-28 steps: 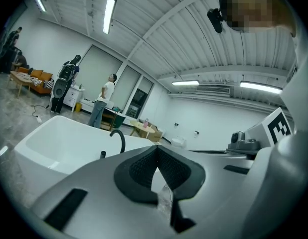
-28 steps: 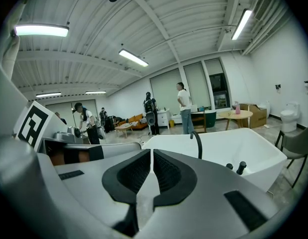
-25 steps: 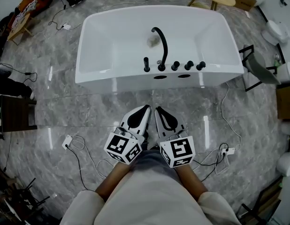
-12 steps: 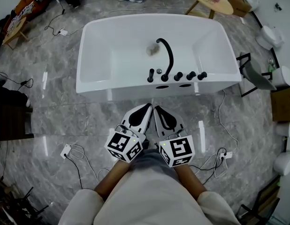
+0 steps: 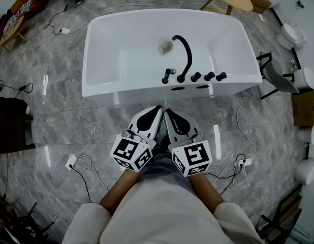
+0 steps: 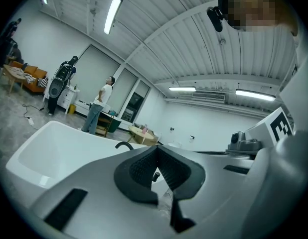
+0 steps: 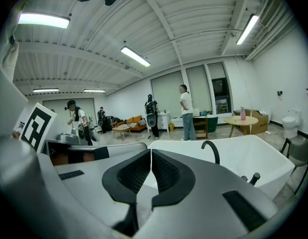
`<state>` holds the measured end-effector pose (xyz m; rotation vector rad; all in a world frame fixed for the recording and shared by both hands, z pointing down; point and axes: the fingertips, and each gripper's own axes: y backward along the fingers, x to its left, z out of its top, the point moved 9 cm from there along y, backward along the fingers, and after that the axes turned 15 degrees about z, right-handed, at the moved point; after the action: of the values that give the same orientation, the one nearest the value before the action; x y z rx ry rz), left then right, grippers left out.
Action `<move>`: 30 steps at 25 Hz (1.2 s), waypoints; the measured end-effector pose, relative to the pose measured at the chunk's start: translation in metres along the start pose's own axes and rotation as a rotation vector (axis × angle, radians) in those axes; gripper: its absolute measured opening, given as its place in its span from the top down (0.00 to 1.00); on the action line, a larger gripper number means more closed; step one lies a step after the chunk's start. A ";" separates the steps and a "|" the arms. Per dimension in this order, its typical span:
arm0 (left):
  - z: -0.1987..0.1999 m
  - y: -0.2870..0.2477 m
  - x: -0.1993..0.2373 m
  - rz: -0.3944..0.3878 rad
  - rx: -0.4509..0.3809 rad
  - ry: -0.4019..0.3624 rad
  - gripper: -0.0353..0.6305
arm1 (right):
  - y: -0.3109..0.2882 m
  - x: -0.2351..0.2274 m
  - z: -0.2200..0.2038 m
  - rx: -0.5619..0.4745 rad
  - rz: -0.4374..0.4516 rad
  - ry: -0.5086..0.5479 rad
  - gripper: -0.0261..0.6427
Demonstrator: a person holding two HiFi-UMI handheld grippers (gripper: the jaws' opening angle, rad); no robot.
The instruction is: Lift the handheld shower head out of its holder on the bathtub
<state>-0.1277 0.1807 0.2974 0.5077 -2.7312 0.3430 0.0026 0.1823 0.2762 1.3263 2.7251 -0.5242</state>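
With the left claw (image 5: 156, 111) and right claw (image 5: 168, 114) both shut tight and empty, the slim black handheld shower head (image 5: 167, 75) stands nearly upright in its holder on the near rim of the white bathtub (image 5: 103, 88), straight ahead, well apart, about equally near both.

white-and-black left gripper (image 5: 157, 108), right gripper (image 5: 166, 111), square-marker cubes (image 5: 131, 154), cream sleeves (image 5: 84, 222)
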 end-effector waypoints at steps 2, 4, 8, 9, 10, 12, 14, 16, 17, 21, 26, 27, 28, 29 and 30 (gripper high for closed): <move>0.001 -0.001 0.001 0.005 0.001 -0.002 0.94 | -0.002 0.000 0.000 -0.003 0.000 0.000 0.93; 0.001 0.000 0.004 0.009 0.002 -0.005 0.94 | -0.005 0.001 -0.002 -0.002 0.002 -0.004 0.93; 0.000 0.000 0.015 0.025 0.009 -0.001 0.94 | -0.016 0.002 -0.003 0.005 0.017 -0.007 0.93; 0.001 -0.002 0.016 0.029 0.010 -0.001 0.94 | -0.018 0.000 -0.003 0.006 0.020 -0.008 0.93; 0.002 -0.003 0.017 0.033 0.010 -0.001 0.94 | -0.020 -0.001 -0.002 0.007 0.022 -0.008 0.93; 0.004 -0.005 0.019 0.039 0.009 0.001 0.94 | -0.023 -0.003 0.000 0.008 0.025 -0.010 0.93; 0.004 -0.008 0.021 0.043 0.011 0.004 0.94 | -0.026 -0.005 0.001 0.012 0.025 -0.012 0.93; 0.002 -0.013 0.023 0.043 0.018 0.009 0.94 | -0.029 -0.010 0.001 0.017 0.023 -0.014 0.93; 0.001 -0.016 0.023 0.042 0.023 0.011 0.94 | -0.030 -0.012 0.000 0.020 0.022 -0.015 0.93; -0.002 -0.026 0.024 0.034 0.044 0.018 0.94 | -0.033 -0.022 -0.002 0.031 0.018 -0.026 0.93; -0.001 -0.045 0.021 0.033 0.048 0.021 0.94 | -0.035 -0.041 0.001 0.034 0.017 -0.032 0.93; -0.001 -0.050 0.019 0.033 0.049 0.020 0.94 | -0.034 -0.046 0.002 0.034 0.016 -0.034 0.93; -0.001 -0.055 0.018 0.033 0.050 0.020 0.94 | -0.034 -0.051 0.003 0.034 0.016 -0.036 0.93; 0.000 -0.060 0.017 0.033 0.052 0.020 0.94 | -0.035 -0.056 0.005 0.035 0.015 -0.038 0.93; 0.001 -0.066 0.016 0.033 0.054 0.021 0.94 | -0.035 -0.062 0.006 0.036 0.014 -0.040 0.93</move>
<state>-0.1161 0.1160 0.3140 0.4705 -2.7193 0.4293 0.0136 0.1135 0.2931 1.3275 2.6850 -0.5949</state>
